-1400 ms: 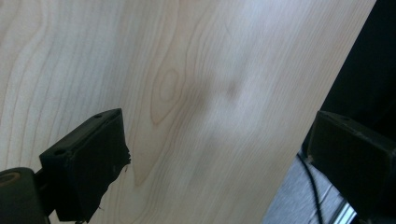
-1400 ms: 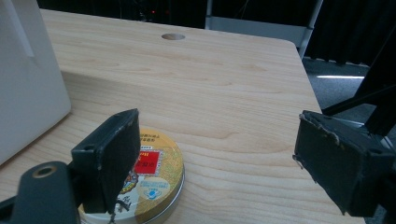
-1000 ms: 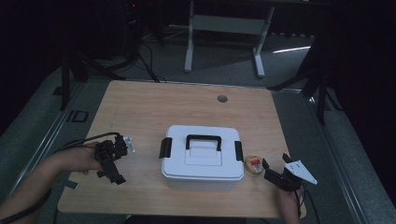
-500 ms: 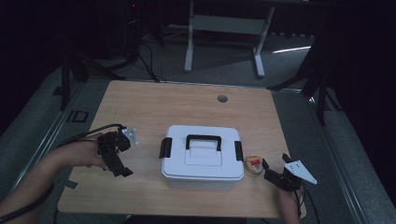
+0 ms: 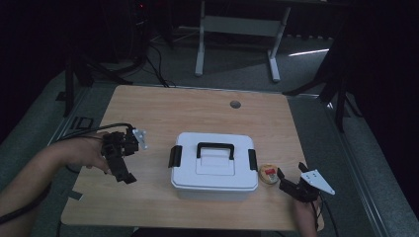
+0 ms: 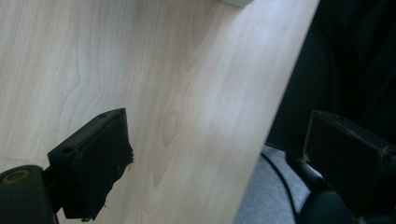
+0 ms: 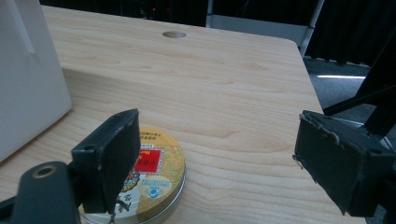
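While both grippers stand open and empty, the round tin (image 7: 147, 179) lies just beside the right gripper (image 5: 291, 183); the left gripper (image 5: 121, 165) hangs well apart from it.

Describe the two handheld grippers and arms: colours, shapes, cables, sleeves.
Both are black two-jaw tools. The left gripper has blocky jaws with frayed black pads, a small pale plate on top and a black cable trailing off it. The right gripper has the same worn pads and carries a grey three-cornered plate. The forearms are bare, no sleeves in view.
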A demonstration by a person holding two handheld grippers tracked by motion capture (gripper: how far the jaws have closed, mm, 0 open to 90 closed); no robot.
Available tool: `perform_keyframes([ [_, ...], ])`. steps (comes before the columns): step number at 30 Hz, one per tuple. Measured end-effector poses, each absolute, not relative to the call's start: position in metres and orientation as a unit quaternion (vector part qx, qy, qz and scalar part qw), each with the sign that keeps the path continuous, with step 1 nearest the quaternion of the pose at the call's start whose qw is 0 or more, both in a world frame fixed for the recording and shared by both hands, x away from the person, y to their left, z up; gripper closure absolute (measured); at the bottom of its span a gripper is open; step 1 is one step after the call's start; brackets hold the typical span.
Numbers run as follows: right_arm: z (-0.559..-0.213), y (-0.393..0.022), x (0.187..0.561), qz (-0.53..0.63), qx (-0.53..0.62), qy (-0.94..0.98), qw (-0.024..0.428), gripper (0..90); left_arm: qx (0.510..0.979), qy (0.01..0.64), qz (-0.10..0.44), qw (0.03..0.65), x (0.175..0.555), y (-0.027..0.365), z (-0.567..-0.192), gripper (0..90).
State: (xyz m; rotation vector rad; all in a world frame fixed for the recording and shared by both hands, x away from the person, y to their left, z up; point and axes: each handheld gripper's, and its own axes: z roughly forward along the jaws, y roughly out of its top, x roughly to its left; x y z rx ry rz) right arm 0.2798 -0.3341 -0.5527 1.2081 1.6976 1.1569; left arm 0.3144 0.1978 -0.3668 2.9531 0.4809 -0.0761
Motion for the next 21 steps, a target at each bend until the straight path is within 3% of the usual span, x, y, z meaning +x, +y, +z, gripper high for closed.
perform_keyframes([
  [6,-0.553,-0.334,0.28,0.451,0.47,0.662,0.371,14.0,0.987,0.154,-0.015,0.037,0.317,0.192,-0.356,8.0],
  [21,-0.553,-0.335,0.28,0.453,0.469,0.661,0.37,14.0,0.989,0.132,-0.004,0.065,0.321,0.178,-0.336,11.6],
])
